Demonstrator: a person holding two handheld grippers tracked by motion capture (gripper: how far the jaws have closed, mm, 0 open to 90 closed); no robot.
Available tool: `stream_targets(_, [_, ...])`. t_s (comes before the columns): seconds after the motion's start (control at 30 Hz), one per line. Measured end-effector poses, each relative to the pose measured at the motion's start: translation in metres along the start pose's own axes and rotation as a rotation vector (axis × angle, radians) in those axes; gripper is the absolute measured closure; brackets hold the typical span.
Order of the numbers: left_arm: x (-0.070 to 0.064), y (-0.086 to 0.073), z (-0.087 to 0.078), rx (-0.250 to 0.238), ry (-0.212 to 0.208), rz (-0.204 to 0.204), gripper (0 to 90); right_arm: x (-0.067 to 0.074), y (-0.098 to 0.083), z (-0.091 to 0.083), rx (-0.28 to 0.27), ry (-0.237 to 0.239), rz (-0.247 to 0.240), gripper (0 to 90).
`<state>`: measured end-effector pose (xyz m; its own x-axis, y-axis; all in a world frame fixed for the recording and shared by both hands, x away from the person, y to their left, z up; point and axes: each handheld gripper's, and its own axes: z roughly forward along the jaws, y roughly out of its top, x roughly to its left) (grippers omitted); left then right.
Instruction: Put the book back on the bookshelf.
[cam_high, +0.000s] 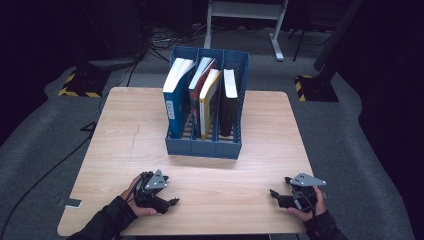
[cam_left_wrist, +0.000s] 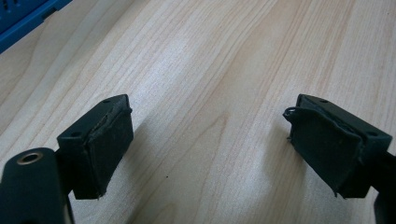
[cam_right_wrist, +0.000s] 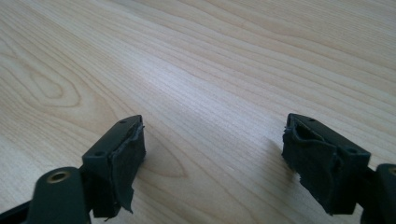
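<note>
At the near edge of the wooden table (cam_high: 125, 130) the person rests both tools. The left gripper (cam_high: 172, 202) sits near the left corner, its jaws spread wide over bare wood with nothing between them. The right gripper (cam_high: 273, 193) sits near the right corner, likewise gaping and empty. Farther off, well apart from both and roughly midway between them, stands a blue file rack (cam_high: 202, 147). Four books (cam_high: 209, 97) stand upright in its compartments, spines facing up.
</note>
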<state>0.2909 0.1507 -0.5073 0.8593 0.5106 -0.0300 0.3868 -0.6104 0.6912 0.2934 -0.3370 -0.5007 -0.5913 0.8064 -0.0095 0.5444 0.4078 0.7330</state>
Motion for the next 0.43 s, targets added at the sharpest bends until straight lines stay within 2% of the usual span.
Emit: stream_targets(0.43, [0.0001, 0.0001, 0.0001, 0.0, -0.003, -0.002, 13.6, -0.0008, 0.0004, 0.0005, 0.001, 0.0, -0.002, 21.0])
